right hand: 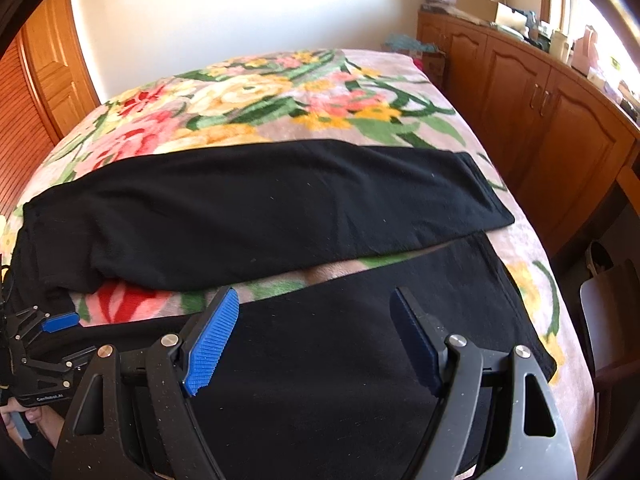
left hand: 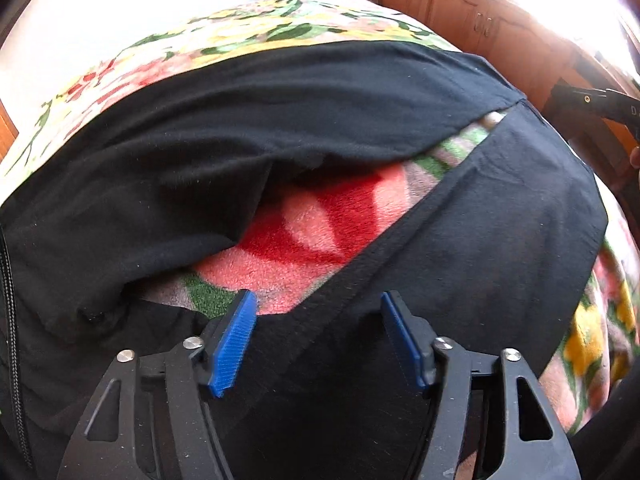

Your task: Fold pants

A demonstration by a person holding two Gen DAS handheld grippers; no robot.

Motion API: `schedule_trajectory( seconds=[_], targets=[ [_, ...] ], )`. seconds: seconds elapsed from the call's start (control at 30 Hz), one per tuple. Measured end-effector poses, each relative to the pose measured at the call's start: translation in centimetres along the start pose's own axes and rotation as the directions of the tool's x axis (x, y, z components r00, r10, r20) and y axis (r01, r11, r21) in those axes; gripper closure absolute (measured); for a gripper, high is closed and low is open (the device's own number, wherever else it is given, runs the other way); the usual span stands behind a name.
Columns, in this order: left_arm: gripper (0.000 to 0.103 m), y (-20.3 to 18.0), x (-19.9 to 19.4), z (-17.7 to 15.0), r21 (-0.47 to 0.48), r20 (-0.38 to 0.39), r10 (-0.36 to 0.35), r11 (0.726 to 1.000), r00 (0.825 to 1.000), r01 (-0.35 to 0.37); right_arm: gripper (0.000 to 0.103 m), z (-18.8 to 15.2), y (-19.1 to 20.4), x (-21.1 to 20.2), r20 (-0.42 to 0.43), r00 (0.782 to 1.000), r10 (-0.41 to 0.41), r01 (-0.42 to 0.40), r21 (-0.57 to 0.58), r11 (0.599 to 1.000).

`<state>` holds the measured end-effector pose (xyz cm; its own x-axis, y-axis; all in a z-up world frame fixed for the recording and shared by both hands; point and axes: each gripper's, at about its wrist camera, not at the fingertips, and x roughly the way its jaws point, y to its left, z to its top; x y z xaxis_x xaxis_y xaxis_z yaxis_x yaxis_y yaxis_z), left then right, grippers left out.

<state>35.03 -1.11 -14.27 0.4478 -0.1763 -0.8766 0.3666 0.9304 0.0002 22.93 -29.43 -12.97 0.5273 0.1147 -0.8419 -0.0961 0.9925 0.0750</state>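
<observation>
Black pants (right hand: 260, 208) lie spread on a floral blanket (right hand: 256, 96), both legs running rightward with a strip of blanket showing between them. The far leg lies flat; the near leg (right hand: 340, 360) runs under my right gripper (right hand: 314, 316), which is open and empty just above it. My left gripper (left hand: 318, 316) is open and empty, low over the near leg's inner seam (left hand: 360, 264) close to the crotch. It also shows at the left edge of the right wrist view (right hand: 60, 322). The waist end is at the left, partly hidden.
Wooden cabinets (right hand: 540, 120) with clutter on top run along the right side of the bed. A wooden door (right hand: 52, 60) stands at the left. A chair (right hand: 608, 300) sits by the bed's right edge. The blanket's far half (left hand: 248, 32) is bare.
</observation>
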Motion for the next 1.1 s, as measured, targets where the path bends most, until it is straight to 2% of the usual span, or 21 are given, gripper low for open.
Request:
schedule_trajectory(
  seconds=[0.03, 0.07, 0.13, 0.23, 0.33, 0.43, 0.67, 0.97, 1.1],
  targets=[
    [0.056, 0.3, 0.0, -0.1, -0.002, -0.005, 0.001, 1.0, 1.0, -0.001, 0.024, 0.0, -0.2, 0.3, -0.005, 1.0, -0.004, 0.005, 0.004, 1.0],
    [0.06, 0.3, 0.2, 0.1, -0.004, -0.012, -0.002, 1.0, 1.0, 0.002, 0.024, 0.0, -0.4, 0.5, -0.009, 1.0, -0.009, 0.009, 0.009, 1.0],
    [0.086, 0.3, 0.2, 0.5, -0.006, -0.025, -0.017, 1.0, 1.0, 0.017, 0.024, 0.0, -0.9, 0.9, -0.016, 1.0, -0.018, 0.018, 0.022, 1.0],
    [0.098, 0.0, -0.6, 1.1, 0.015, -0.021, -0.035, 0.999, 0.999, 0.035, 0.024, 0.1, -1.7, 1.5, -0.031, 0.999, -0.032, 0.034, 0.049, 0.998],
    [0.099, -1.1, -2.4, 1.6, 0.054, -0.012, -0.025, 0.998, 1.0, 0.026, 0.024, 0.1, -2.9, 2.1, -0.047, 0.998, -0.045, 0.049, 0.088, 0.995],
    [0.099, -2.3, -4.4, 1.3, 0.072, -0.016, -0.047, 0.996, 0.999, 0.048, 0.024, 0.2, -4.1, 2.5, -0.061, 0.996, -0.061, 0.068, 0.13, 0.989],
    [0.099, -3.7, -7.4, -1.5, 0.133, -0.05, -0.075, 0.988, 0.996, 0.081, 0.024, 0.2, -7.5, 3.4, -0.09, 0.993, -0.071, 0.092, 0.262, 0.961],
    [0.1, -5.5, -4.9, -3.4, 0.214, -0.151, -0.071, 0.972, 0.986, 0.102, 0.024, 1.7, -8.5, 6.6, -0.124, 0.986, -0.11, 0.141, 0.281, 0.949],
    [0.1, -5.6, -3.5, -3.5, 0.218, -0.179, -0.069, 0.97, 0.981, 0.108, 0.025, 2.0, -8.7, 9.1, -0.195, 0.965, -0.178, 0.224, 0.252, 0.941]
  ],
)
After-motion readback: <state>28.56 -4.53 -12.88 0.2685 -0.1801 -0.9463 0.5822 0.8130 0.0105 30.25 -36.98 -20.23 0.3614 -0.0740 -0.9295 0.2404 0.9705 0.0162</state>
